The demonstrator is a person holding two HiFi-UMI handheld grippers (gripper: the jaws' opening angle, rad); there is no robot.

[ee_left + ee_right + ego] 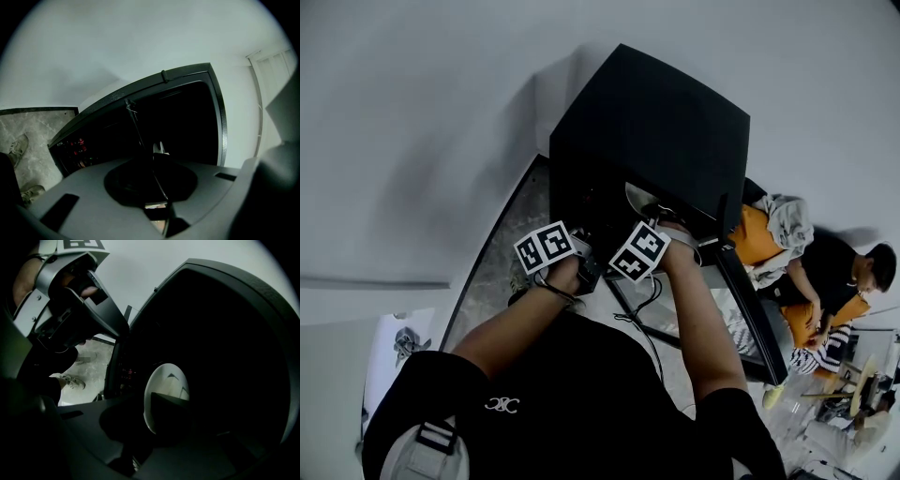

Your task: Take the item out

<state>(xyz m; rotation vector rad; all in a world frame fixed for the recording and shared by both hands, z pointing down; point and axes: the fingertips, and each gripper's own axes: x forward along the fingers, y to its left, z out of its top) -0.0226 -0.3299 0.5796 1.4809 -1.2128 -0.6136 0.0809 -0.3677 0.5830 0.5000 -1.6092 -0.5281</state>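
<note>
A big black box (pixel 666 131) stands open towards me, its inside dark. A white round plate (pixel 164 383) stands on edge in the opening, and its rim also shows in the head view as plate (pixel 636 199). My right gripper (pixel 164 416) reaches into the box with one dark jaw lying over the plate's lower part, shut on it. At the opening's left side, my left gripper (pixel 158 190) is shut on a thin black panel edge (pixel 136 126) that runs between its jaws. The right gripper view shows the left gripper (pixel 117 326) against that same edge.
The box stands by a white wall on a mottled stone floor (pixel 511 234). A long black frame (pixel 750 319) and a loose cable (pixel 642 309) lie to the right. People sit by orange cushions (pixel 755 234) at the far right. My shoes (pixel 18 145) show below.
</note>
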